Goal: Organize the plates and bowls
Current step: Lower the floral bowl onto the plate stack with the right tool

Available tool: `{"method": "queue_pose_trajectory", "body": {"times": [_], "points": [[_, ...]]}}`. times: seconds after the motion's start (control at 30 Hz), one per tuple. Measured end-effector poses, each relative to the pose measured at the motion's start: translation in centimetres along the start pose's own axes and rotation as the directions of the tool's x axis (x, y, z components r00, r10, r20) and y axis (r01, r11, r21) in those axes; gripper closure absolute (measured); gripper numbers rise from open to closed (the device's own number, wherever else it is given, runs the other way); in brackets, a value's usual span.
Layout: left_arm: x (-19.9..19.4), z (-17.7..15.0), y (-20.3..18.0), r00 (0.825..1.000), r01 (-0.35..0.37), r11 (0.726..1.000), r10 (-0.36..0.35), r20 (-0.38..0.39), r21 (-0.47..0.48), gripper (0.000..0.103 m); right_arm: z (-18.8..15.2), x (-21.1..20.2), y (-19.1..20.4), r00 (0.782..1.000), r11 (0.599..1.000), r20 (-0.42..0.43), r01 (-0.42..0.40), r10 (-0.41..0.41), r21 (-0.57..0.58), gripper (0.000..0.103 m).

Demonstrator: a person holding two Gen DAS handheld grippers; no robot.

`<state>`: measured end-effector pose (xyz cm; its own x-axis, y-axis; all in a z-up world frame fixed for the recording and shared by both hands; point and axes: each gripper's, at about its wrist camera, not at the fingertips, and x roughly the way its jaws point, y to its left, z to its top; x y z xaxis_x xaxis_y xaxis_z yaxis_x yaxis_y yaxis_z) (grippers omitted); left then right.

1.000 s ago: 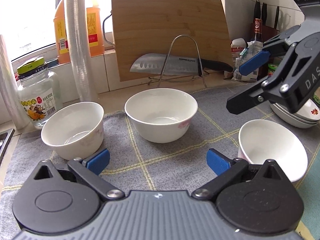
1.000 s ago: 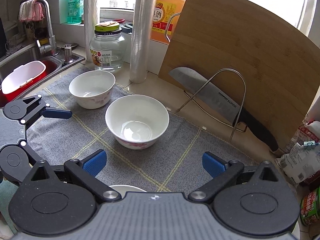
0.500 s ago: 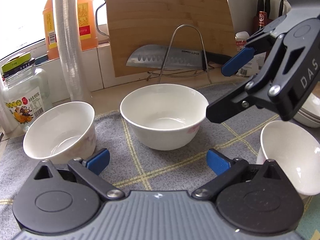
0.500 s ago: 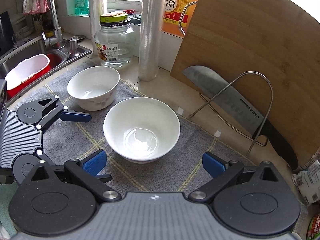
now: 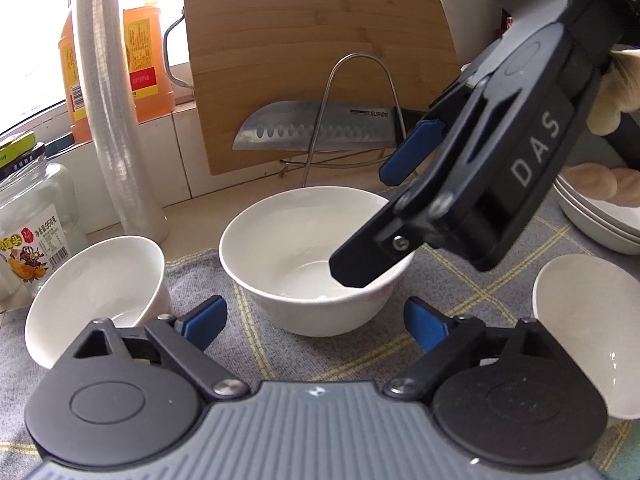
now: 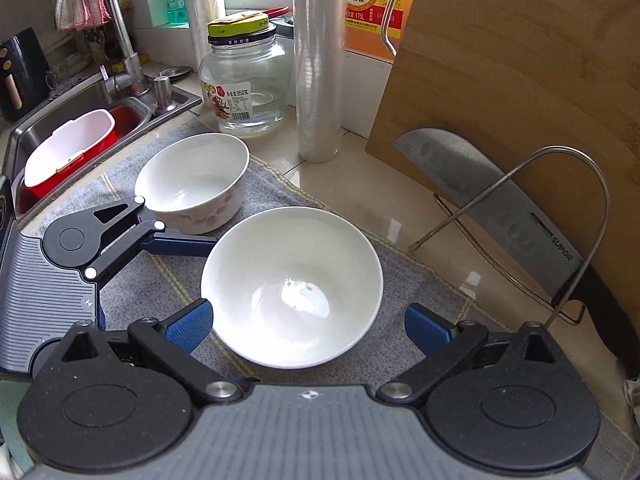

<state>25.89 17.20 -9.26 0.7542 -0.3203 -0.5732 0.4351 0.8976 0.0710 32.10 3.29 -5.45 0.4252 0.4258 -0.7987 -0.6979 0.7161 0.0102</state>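
Three white bowls stand on a grey checked mat [image 5: 460, 280]. The middle bowl [image 5: 296, 256] also shows in the right wrist view [image 6: 292, 284], with the left bowl [image 5: 92, 288] beside it [image 6: 192, 188]. A third bowl [image 5: 588, 320] sits at the right. My right gripper [image 6: 306, 320] is open, its blue pads either side of the middle bowl's near rim; in the left wrist view [image 5: 372, 212] it hangs over that bowl. My left gripper [image 5: 314, 320] is open and empty, low in front of the middle bowl. Stacked white plates [image 5: 596, 220] lie at far right.
A bamboo cutting board [image 5: 316, 68] and a cleaver [image 5: 316, 128] on a wire rack stand behind the bowls. A cling-film roll [image 6: 318, 60], a glass jar [image 6: 244, 80] and an orange bottle [image 5: 144, 68] line the back. A sink [image 6: 80, 128] with a red tub is at left.
My right gripper has moved down and toward the middle bowl, which now sits between its pads. My left gripper has moved closer to the bowls. Both stay open.
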Motion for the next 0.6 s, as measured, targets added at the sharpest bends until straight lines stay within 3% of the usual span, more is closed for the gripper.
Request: {"method": "queue_pose_trajectory", "body": {"times": [0.1, 0.33, 0.6], "points": [[0.2, 0.1, 0.2, 1.0, 0.004, 1.0, -0.004, 0.002, -0.006, 0.016, 0.4, 0.8, -0.5, 1.0, 1.0, -0.009, -0.016, 0.017, 0.012, 0.0], [0.4, 0.1, 0.4, 1.0, 0.011, 1.0, -0.011, 0.007, -0.008, 0.017, 1.0, 2.3, -1.5, 0.997, 0.996, -0.023, -0.068, 0.069, 0.052, 0.0], [0.6, 0.3, 0.4, 1.0, 0.02, 1.0, -0.02, 0.012, 0.002, 0.018, 1.5, 3.0, -1.3, 0.995, 0.994, -0.035, -0.096, 0.098, 0.043, 0.01]]}}
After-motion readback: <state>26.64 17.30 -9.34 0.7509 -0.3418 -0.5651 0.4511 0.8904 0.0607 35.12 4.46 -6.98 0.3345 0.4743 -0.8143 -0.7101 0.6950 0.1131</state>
